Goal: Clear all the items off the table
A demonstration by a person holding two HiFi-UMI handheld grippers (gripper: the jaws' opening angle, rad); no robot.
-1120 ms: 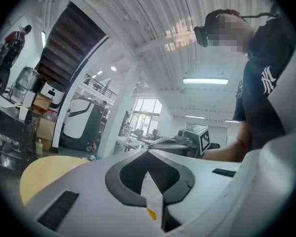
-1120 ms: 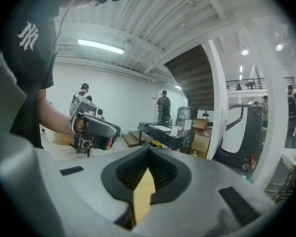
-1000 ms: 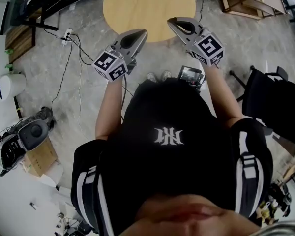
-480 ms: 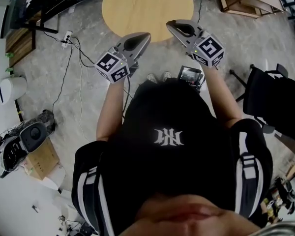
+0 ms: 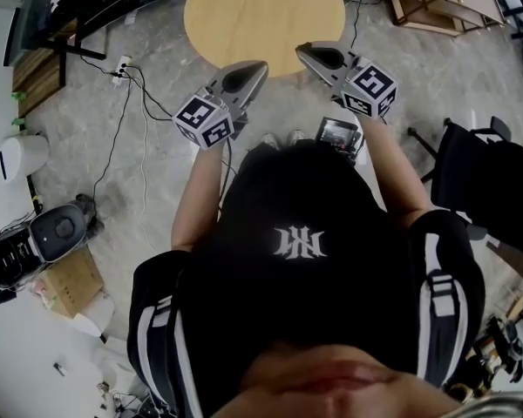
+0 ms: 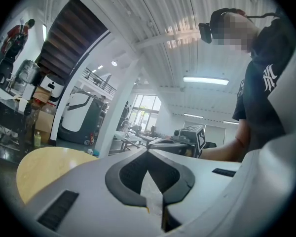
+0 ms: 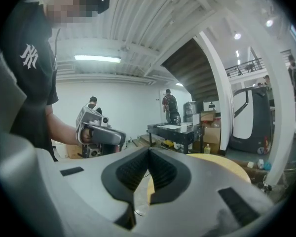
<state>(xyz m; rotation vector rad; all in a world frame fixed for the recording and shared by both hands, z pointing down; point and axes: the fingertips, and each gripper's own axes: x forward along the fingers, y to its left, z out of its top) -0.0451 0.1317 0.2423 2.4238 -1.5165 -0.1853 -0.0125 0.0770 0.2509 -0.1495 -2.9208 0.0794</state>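
**Both grippers shut, parked at the table's near edge**

The left gripper (image 5: 260, 64) and right gripper (image 5: 300, 49) both have their jaws pinched tip to tip with nothing in them. They're held side by side, a bit apart, noses right at the near edge of the round wooden table (image 5: 263, 7).

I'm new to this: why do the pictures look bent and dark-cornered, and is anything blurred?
Head view: wide-angle lens bows the floor around the round table; evenly lit, sharp. Left gripper view: black corners, bright ceiling light, mosaic over a face. Right gripper view: same black corners and mosaic.
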